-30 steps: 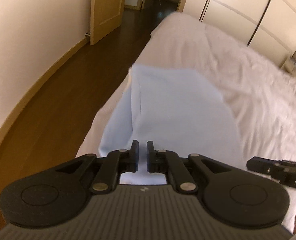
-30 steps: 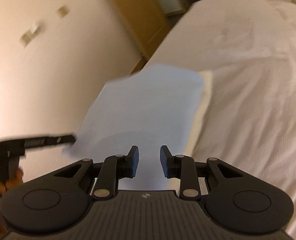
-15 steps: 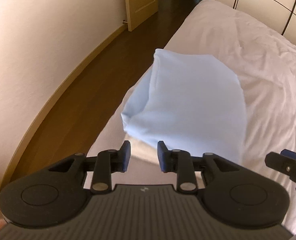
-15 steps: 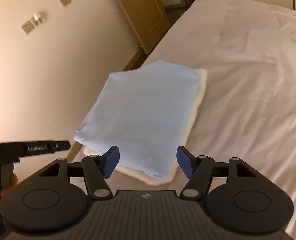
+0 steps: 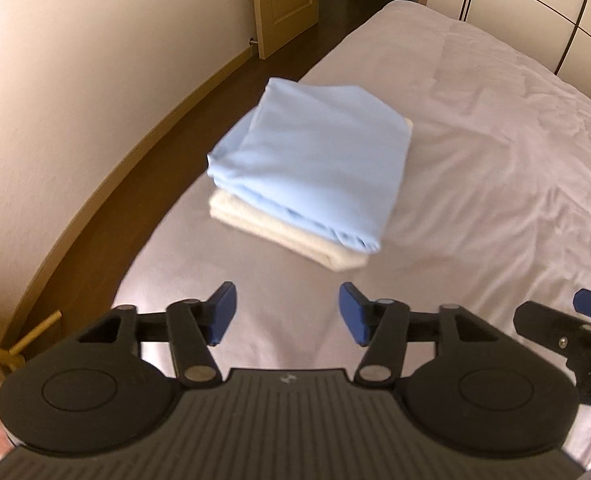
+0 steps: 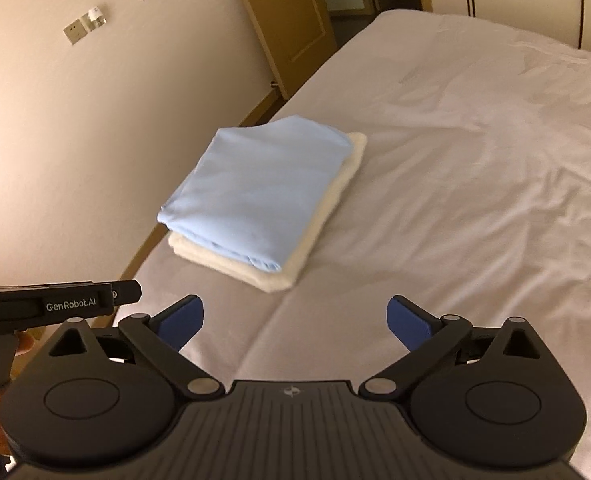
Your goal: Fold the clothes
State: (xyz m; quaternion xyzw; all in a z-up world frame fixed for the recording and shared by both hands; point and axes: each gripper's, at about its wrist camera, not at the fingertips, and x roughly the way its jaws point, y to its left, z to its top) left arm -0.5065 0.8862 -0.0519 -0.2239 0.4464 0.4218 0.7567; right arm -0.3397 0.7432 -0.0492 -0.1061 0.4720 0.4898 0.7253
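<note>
Released blue garment (image 5: 315, 152), atop towel (image 5: 295, 240)

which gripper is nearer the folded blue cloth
Left, though only slightly. The left gripper sits just short of the blue cloth; the right gripper hangs a little further back. Both jaws opening, empty.
</note>
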